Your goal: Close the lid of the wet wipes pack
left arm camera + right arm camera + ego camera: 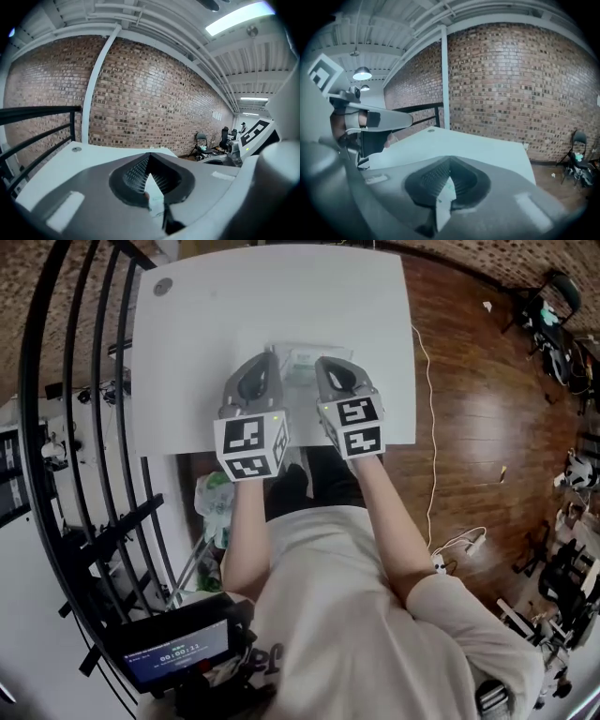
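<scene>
The wet wipes pack [302,363] is a pale, greenish-white packet lying flat on the white table [197,343], mostly hidden between my two grippers. My left gripper [271,356] rests at the pack's left edge and my right gripper [322,362] at its right edge. Both have their jaws closed tip to tip with nothing held. In the left gripper view the gripper [149,154] points across the table, and a sliver of the pack [155,199] shows under the jaws. The right gripper view shows the same for that gripper [450,160] and the pack [444,202]. I cannot tell how the lid stands.
A black railing [56,427] runs along the table's left side. Wooden floor [469,427] with a white cable [432,427] lies to the right. A round grommet [162,286] sits at the table's far left corner. A brick wall [154,103] stands beyond the table.
</scene>
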Tool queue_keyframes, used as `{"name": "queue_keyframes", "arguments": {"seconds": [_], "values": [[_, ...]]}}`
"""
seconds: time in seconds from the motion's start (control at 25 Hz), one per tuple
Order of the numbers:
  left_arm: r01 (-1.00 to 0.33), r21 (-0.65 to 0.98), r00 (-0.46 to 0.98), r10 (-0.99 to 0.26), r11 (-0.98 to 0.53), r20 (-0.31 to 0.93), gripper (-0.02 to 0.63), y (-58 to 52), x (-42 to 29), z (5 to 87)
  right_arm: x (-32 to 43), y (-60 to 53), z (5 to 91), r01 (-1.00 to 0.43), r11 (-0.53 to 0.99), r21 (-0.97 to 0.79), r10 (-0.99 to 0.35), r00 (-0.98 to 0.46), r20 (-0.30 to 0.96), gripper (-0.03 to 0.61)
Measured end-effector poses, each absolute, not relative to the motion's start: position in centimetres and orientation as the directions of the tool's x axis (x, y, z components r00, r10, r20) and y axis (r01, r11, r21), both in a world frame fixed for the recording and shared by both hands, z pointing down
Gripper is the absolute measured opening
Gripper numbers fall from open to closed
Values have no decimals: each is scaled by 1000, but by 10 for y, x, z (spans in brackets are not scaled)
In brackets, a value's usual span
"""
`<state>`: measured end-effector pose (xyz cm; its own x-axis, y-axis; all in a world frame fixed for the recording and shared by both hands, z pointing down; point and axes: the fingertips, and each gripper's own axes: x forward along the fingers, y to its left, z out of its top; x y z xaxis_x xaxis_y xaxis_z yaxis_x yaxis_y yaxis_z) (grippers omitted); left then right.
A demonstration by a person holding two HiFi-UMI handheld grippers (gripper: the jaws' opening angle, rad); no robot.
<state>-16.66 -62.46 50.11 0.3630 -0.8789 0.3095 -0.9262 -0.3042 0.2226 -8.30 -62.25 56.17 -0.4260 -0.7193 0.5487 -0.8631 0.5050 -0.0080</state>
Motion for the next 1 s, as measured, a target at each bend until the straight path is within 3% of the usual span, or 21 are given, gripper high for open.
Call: {"name": "queue_keyframes", "arguments": {"seconds": [0.44, 0.64, 1.0], "values": [[-944, 92, 326, -934, -316, 143, 15, -629, -163, 440, -86, -645, 481, -841, 539, 46, -803, -497, 327, -9], [-960, 114, 268, -957, -256, 110, 15, -551, -121, 404, -53, -562, 445, -810, 587, -14, -779, -569, 264, -9], [-979, 110, 190, -968, -173, 164, 15, -403, -49, 421, 21, -418, 447, -777, 617, -126, -734, -625, 265, -9]]}}
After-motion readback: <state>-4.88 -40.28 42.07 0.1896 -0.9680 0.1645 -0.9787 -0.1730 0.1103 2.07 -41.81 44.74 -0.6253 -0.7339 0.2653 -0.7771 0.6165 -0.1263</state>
